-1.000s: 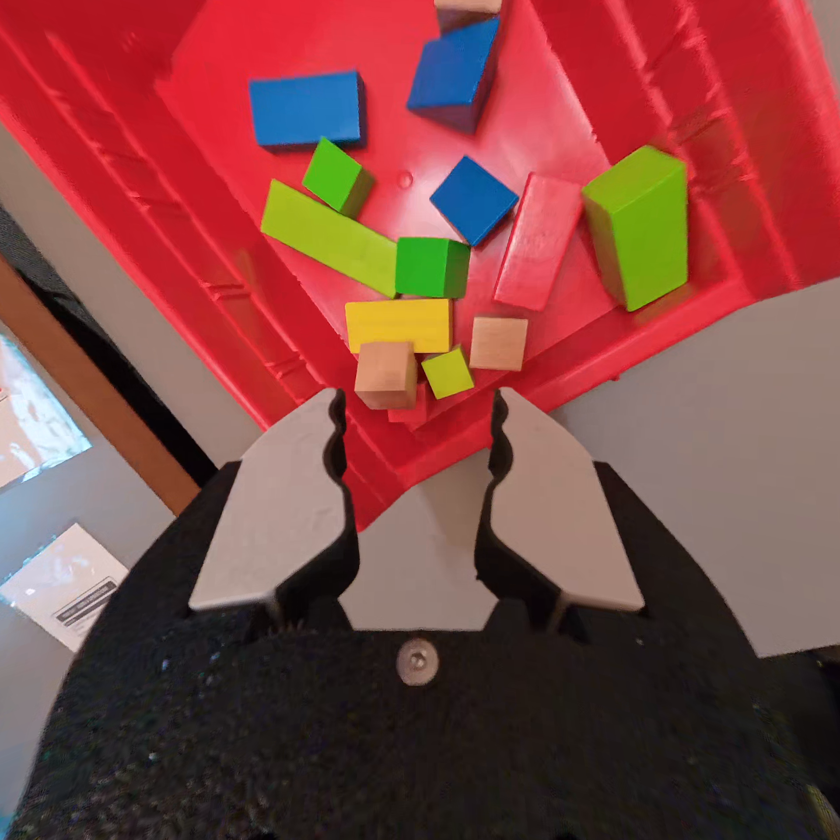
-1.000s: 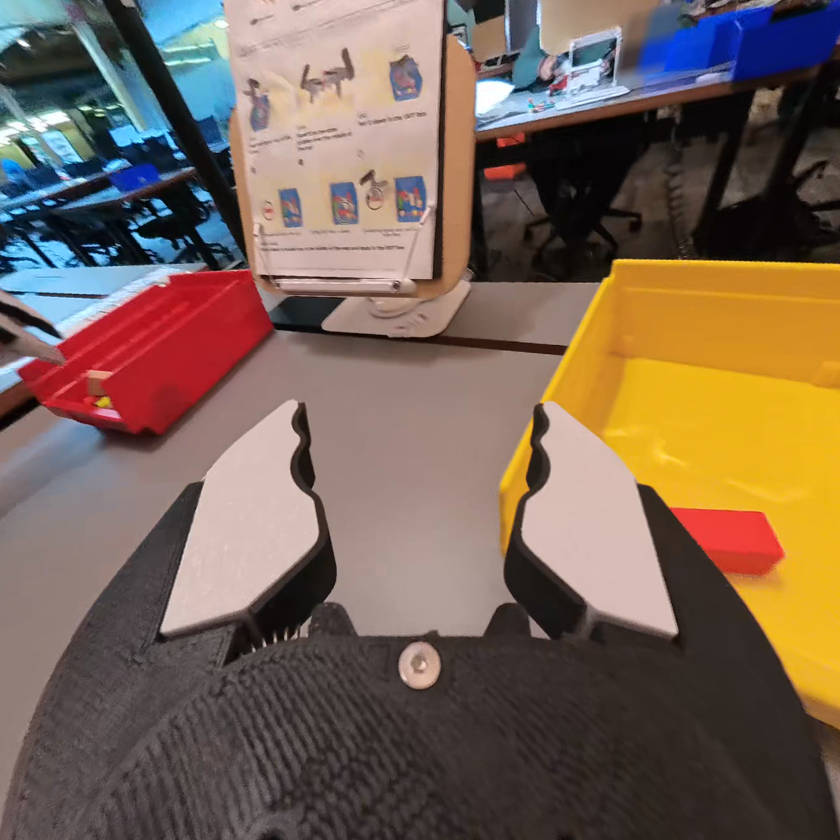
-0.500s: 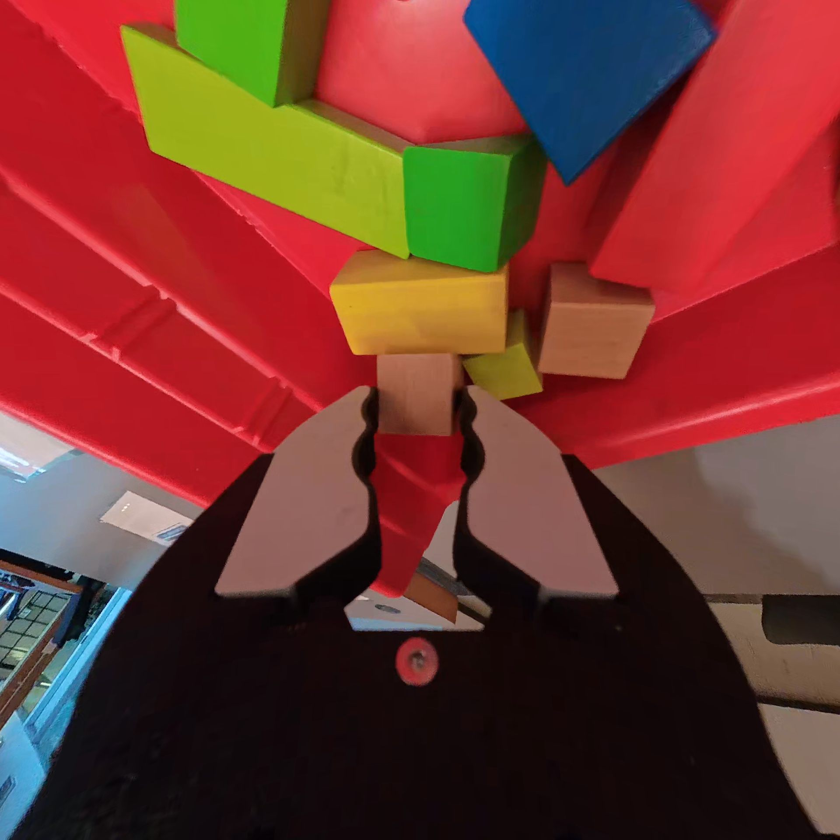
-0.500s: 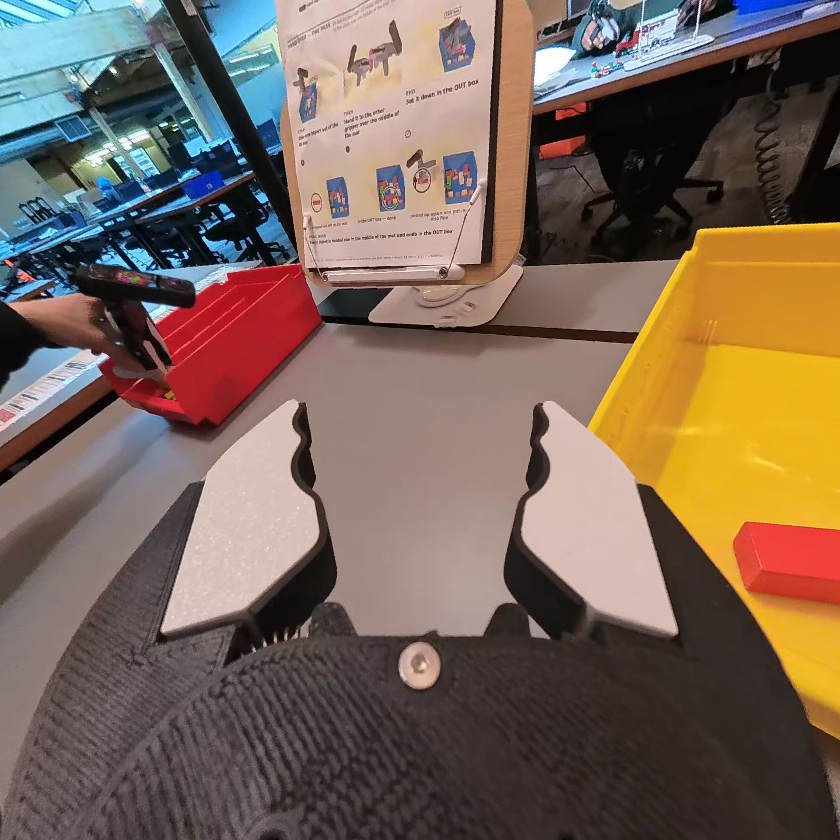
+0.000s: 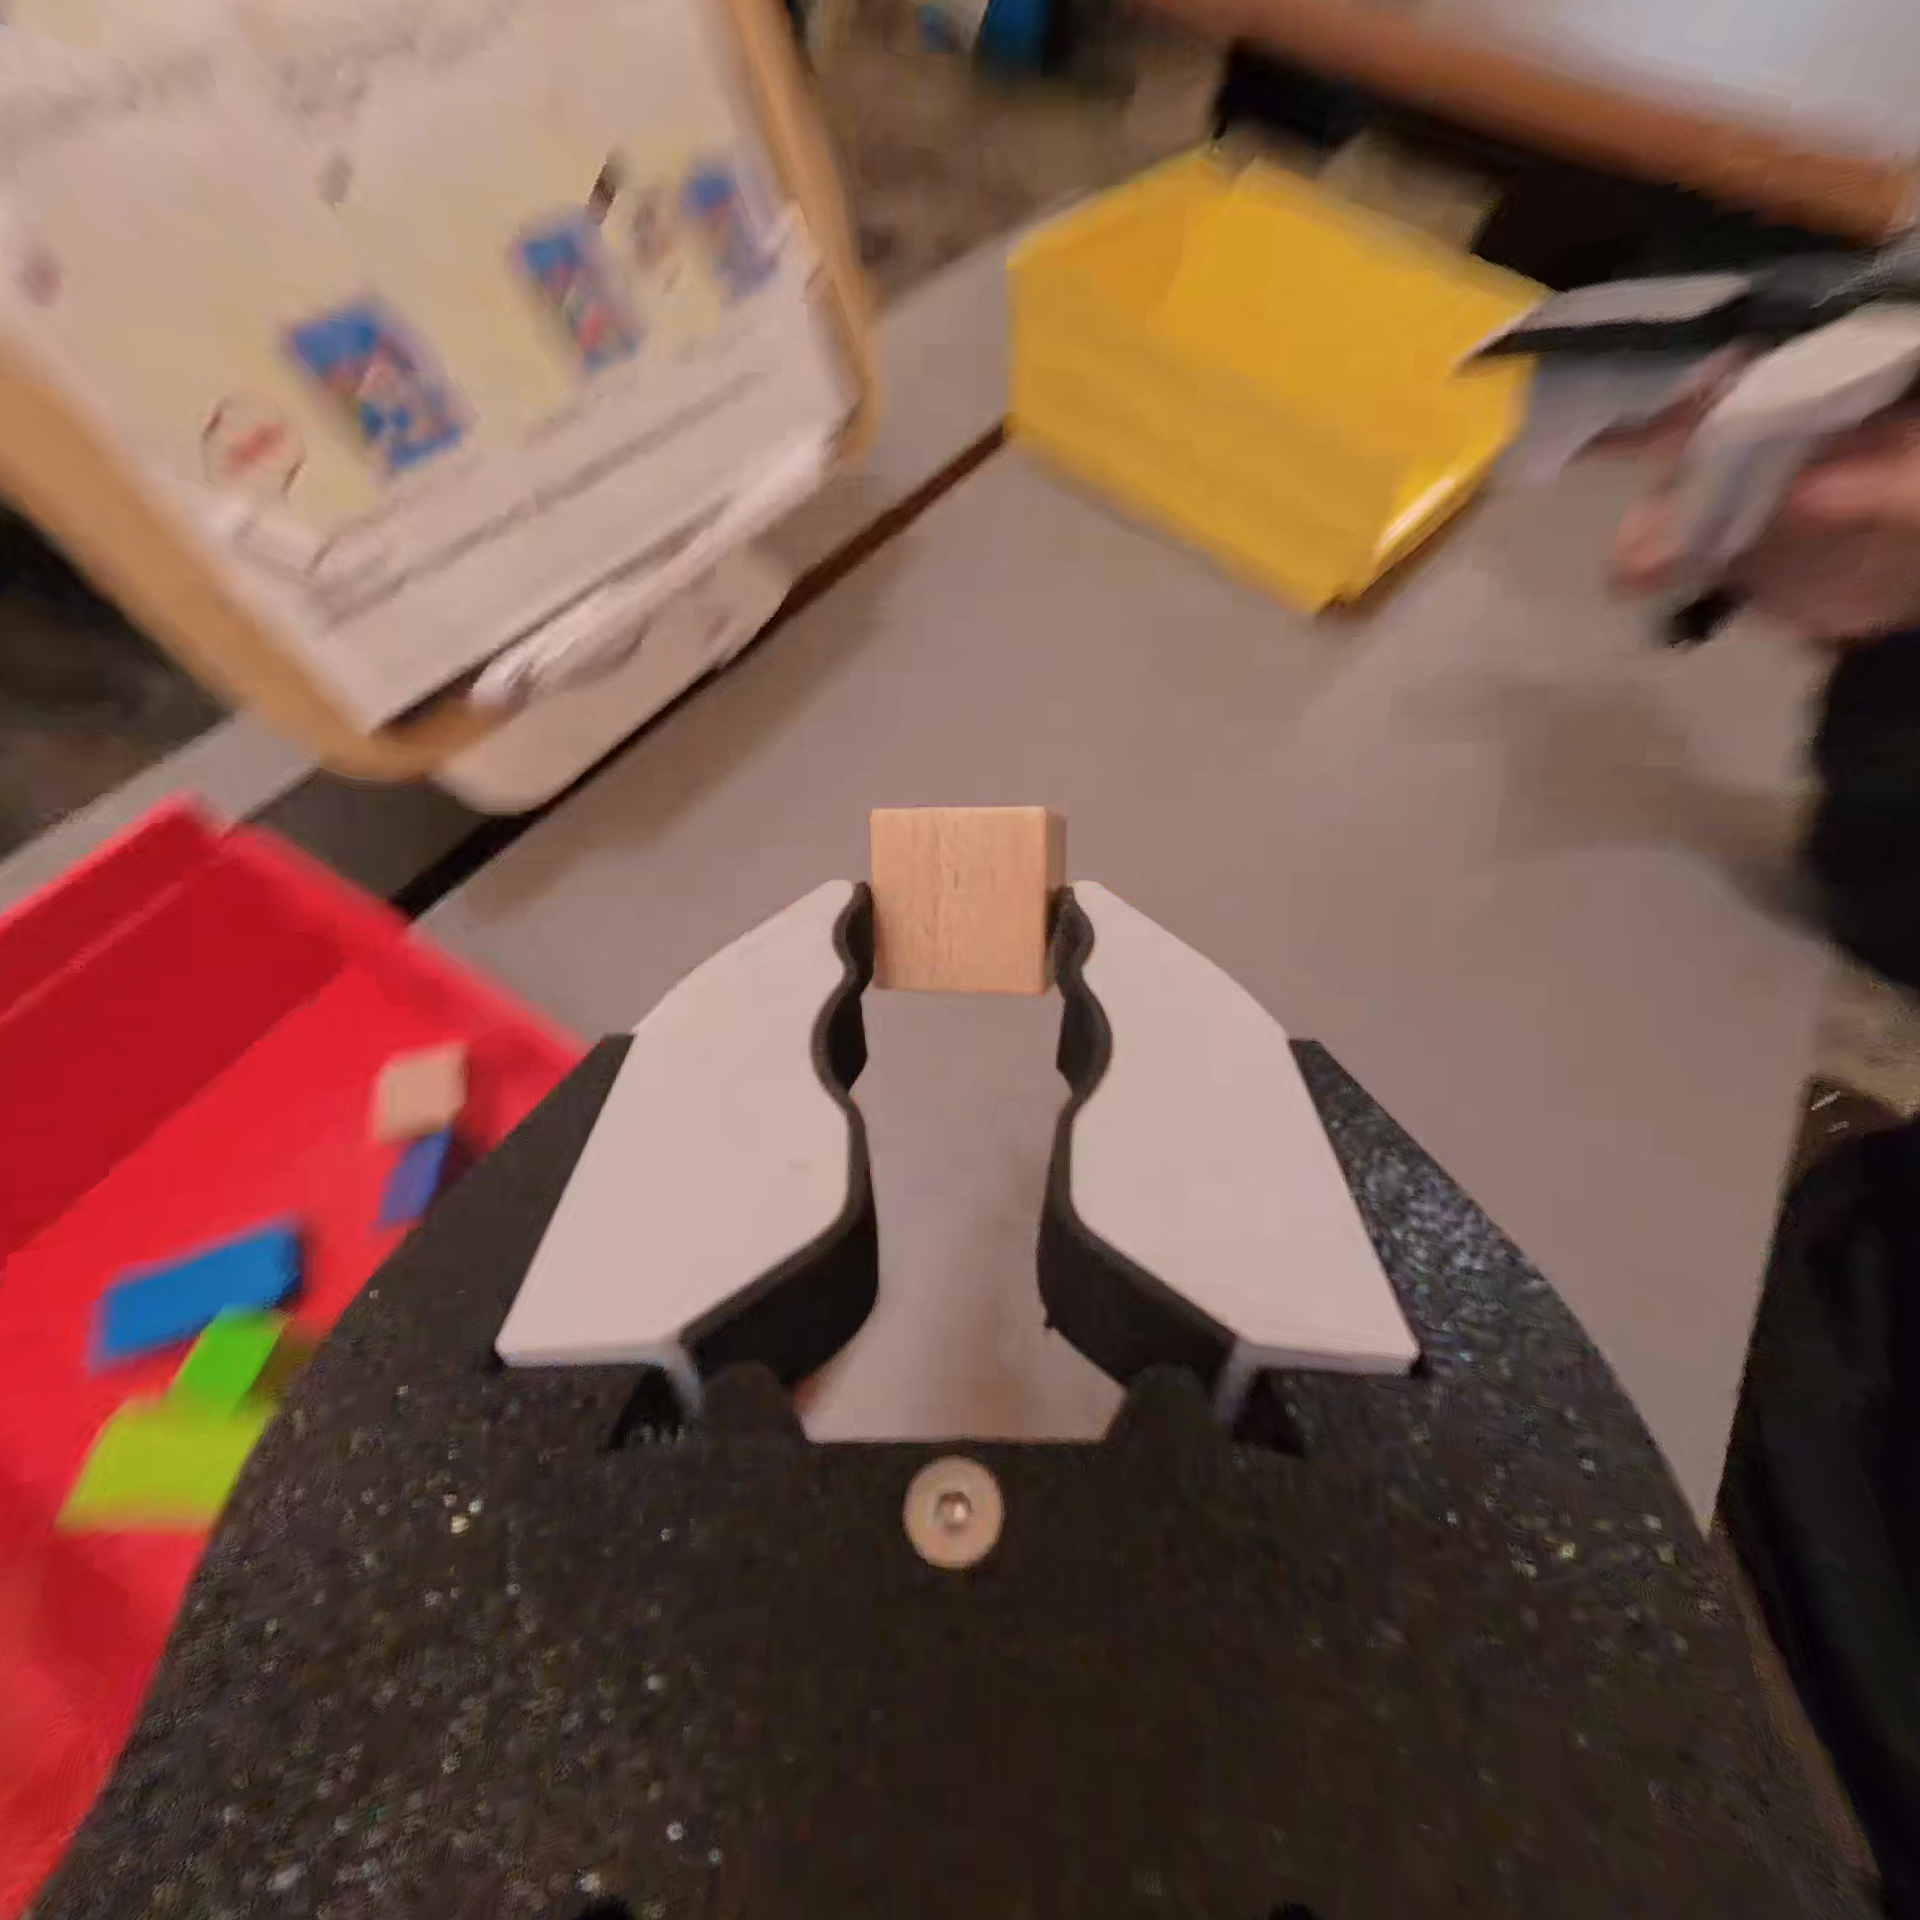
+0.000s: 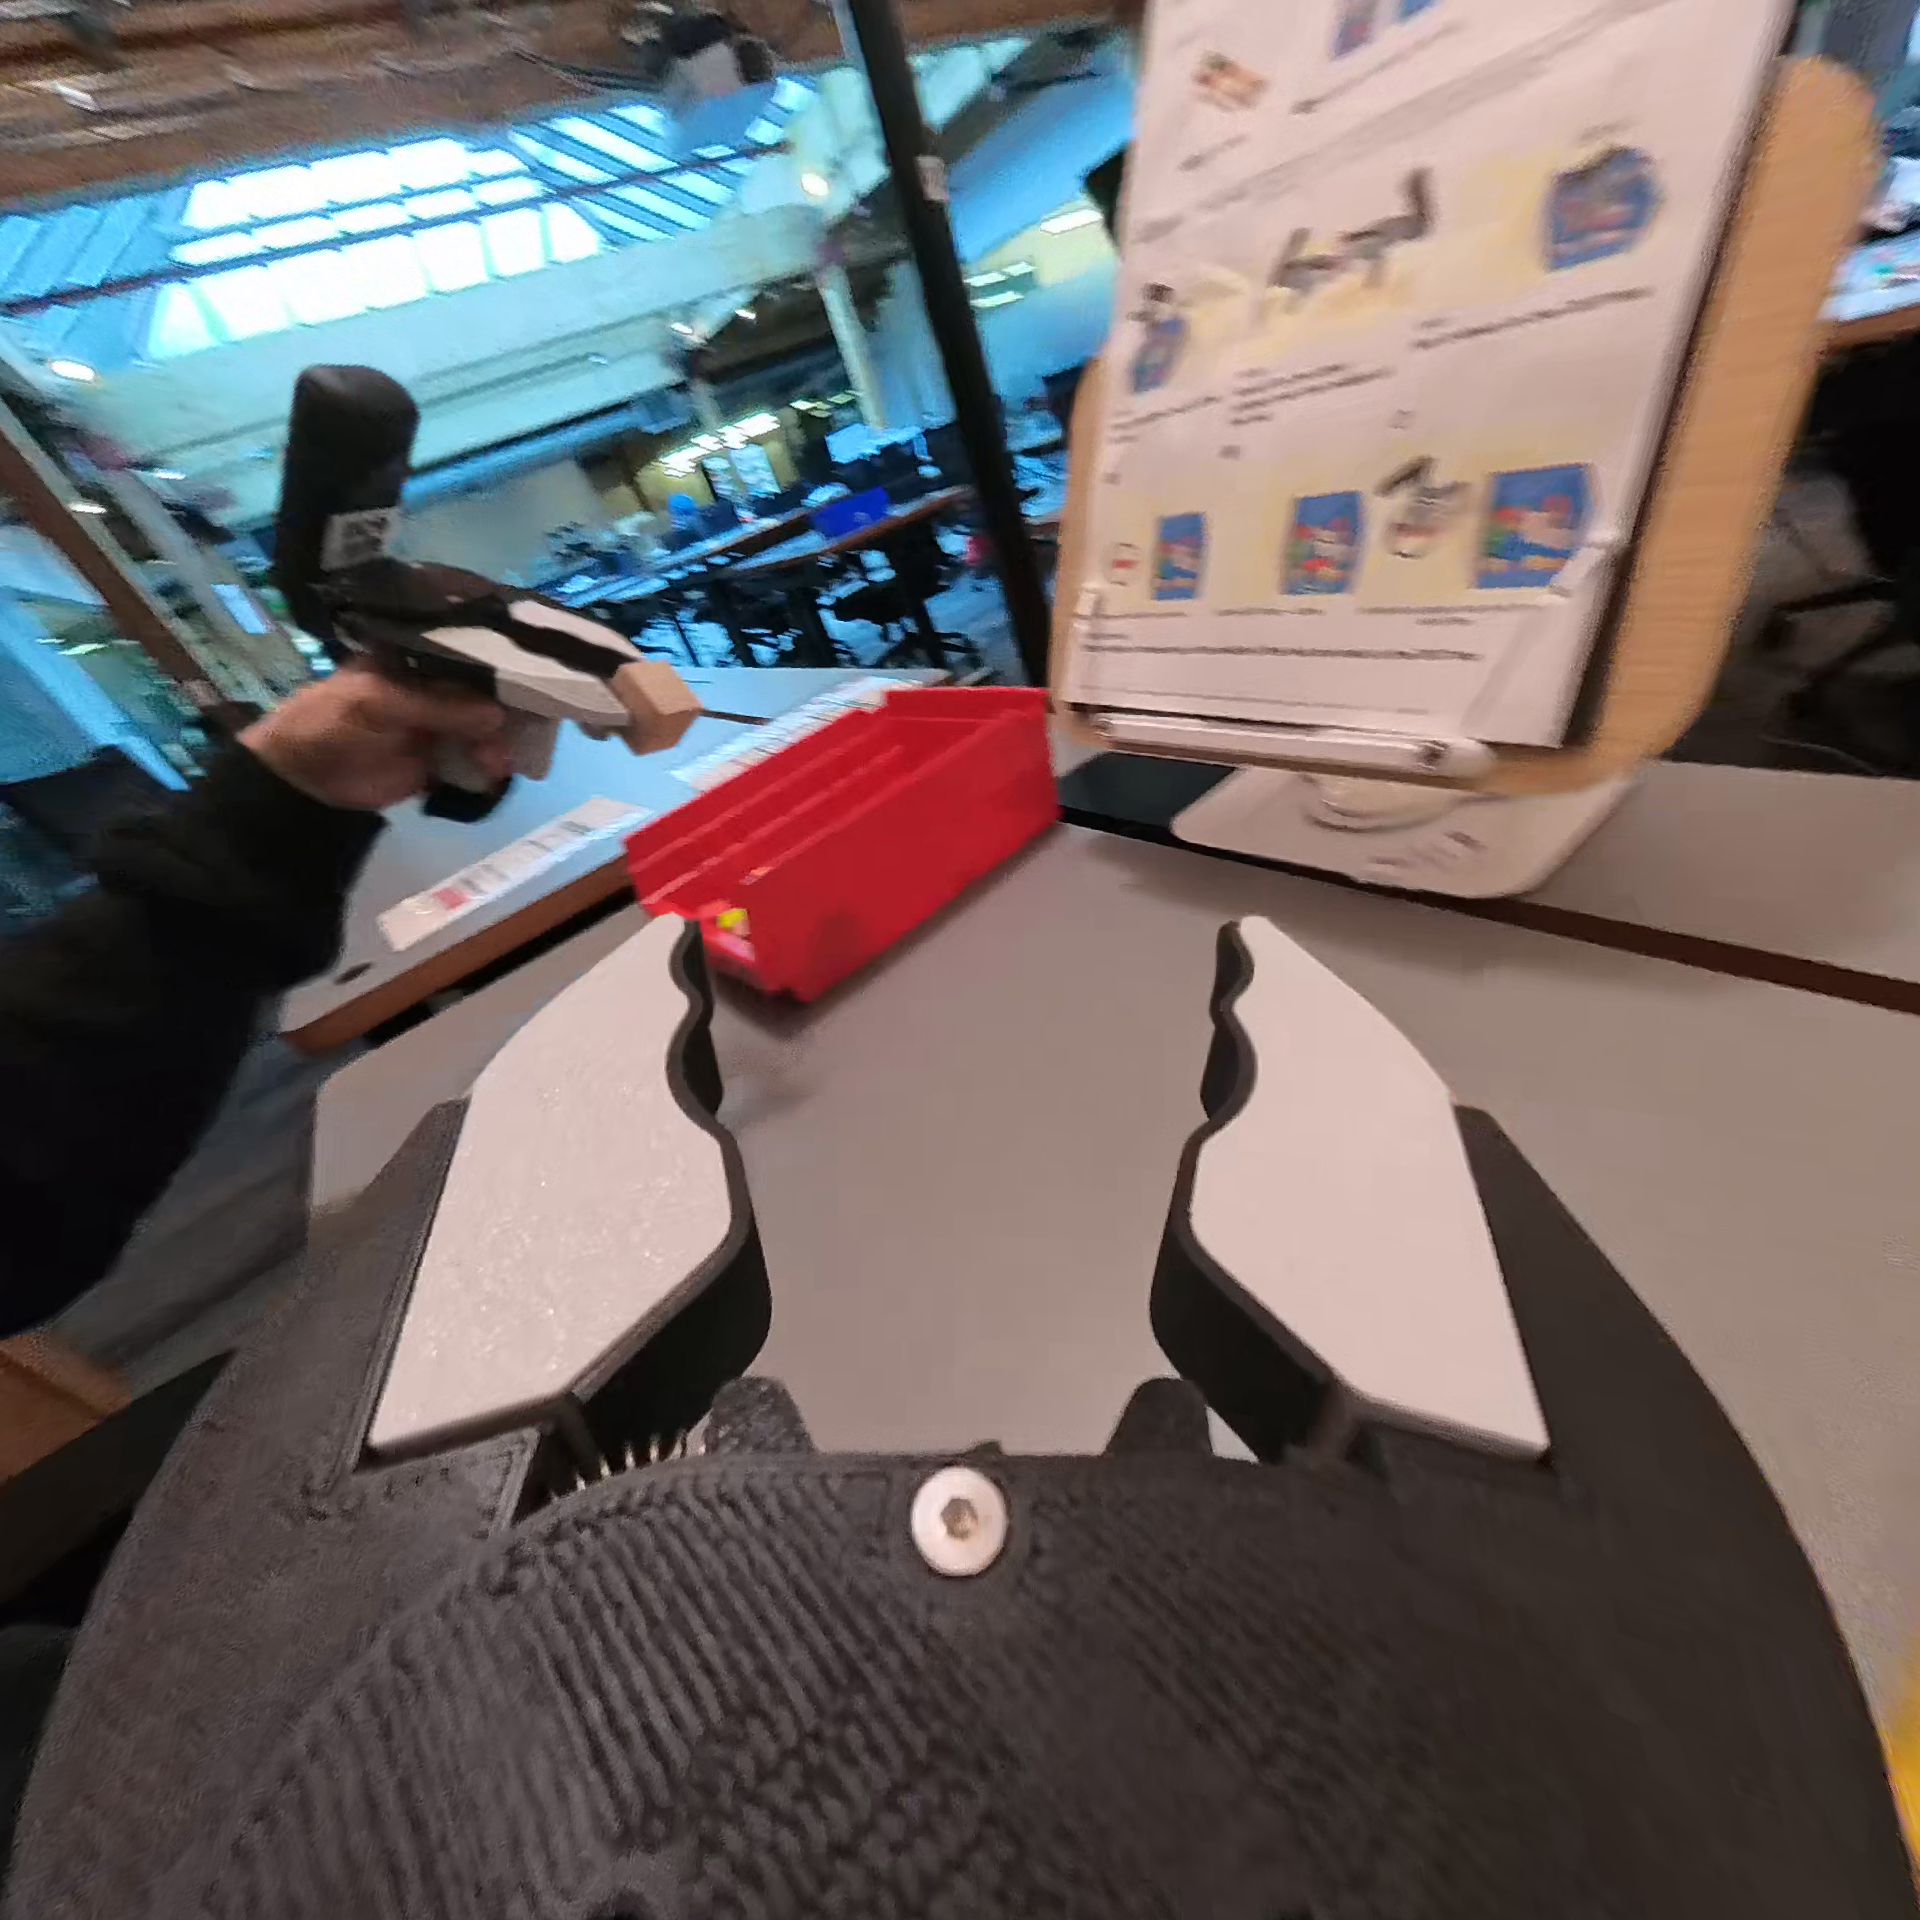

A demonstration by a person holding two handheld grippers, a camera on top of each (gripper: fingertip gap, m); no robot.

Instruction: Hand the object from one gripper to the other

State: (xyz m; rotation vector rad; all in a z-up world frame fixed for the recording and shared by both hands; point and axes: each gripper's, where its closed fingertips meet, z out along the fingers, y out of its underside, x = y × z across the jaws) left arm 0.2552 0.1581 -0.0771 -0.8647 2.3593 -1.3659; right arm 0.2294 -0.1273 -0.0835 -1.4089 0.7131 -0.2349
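Observation:
My left gripper [image 5: 961, 914] is shut on a plain wooden cube [image 5: 961, 899]; both pads press its sides and it is held in the air above the grey table [image 5: 1299, 831]. The right wrist view shows the same left gripper [image 6: 623, 707] at the left, held by a hand, with the cube [image 6: 660, 707] at its tips above the red bin [image 6: 862, 831]. My right gripper [image 6: 961, 971] is open and empty above the table. It shows blurred at the upper right of the left wrist view [image 5: 1662, 343].
The red bin [image 5: 187, 1039] at the lower left holds several coloured blocks. A yellow bin [image 5: 1247, 416] stands at the back right. An instruction board on a white stand [image 6: 1403, 436] stands at the back of the table.
My left gripper closed on the wooden cube in the red bin, lifted it out and swung right over the table. My right gripper turned left toward the red bin, still open.

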